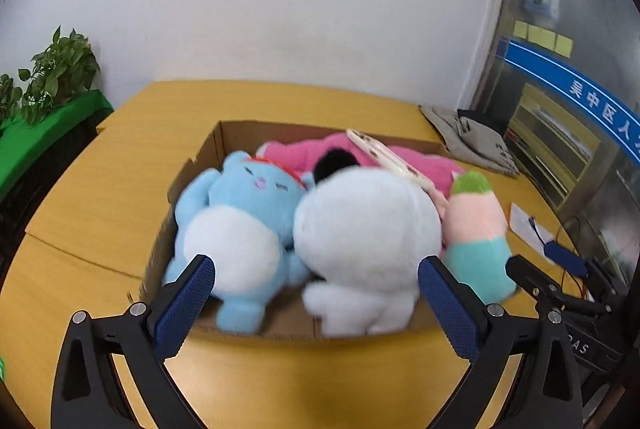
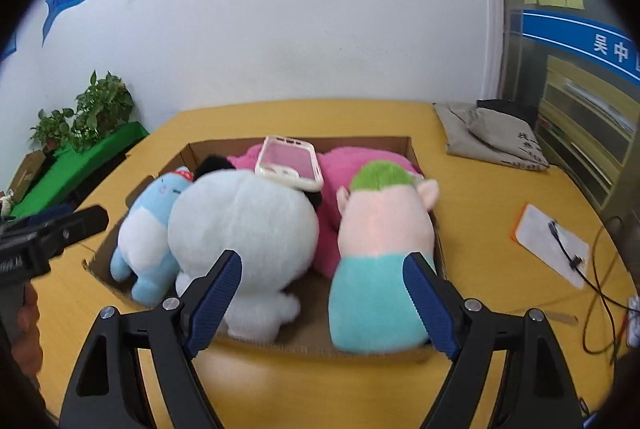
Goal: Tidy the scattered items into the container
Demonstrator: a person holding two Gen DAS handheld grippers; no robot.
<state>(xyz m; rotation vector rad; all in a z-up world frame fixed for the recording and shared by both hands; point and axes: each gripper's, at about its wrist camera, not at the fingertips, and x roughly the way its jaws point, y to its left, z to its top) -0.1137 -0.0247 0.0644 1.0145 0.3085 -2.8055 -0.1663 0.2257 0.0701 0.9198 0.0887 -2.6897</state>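
A shallow cardboard box (image 1: 256, 131) (image 2: 360, 142) on the yellow table holds a blue plush (image 1: 236, 213) (image 2: 150, 229), a white plush (image 1: 368, 225) (image 2: 244, 225), a pink plush (image 1: 320, 153) (image 2: 360, 161), a pink-and-teal plush with green hair (image 1: 476, 233) (image 2: 384, 241) and a white phone case (image 1: 388, 157) (image 2: 290, 163) lying on top. My left gripper (image 1: 316, 289) is open and empty at the box's near wall. My right gripper (image 2: 322, 289) is open and empty at the near wall, in front of the teal plush.
A folded grey cloth bag (image 1: 468, 141) (image 2: 492, 137) lies at the table's far right. A white pad with cables (image 1: 528, 225) (image 2: 552, 241) lies to the right. Potted plants on a green cloth (image 1: 52, 81) (image 2: 92, 117) stand to the left. A white wall is behind.
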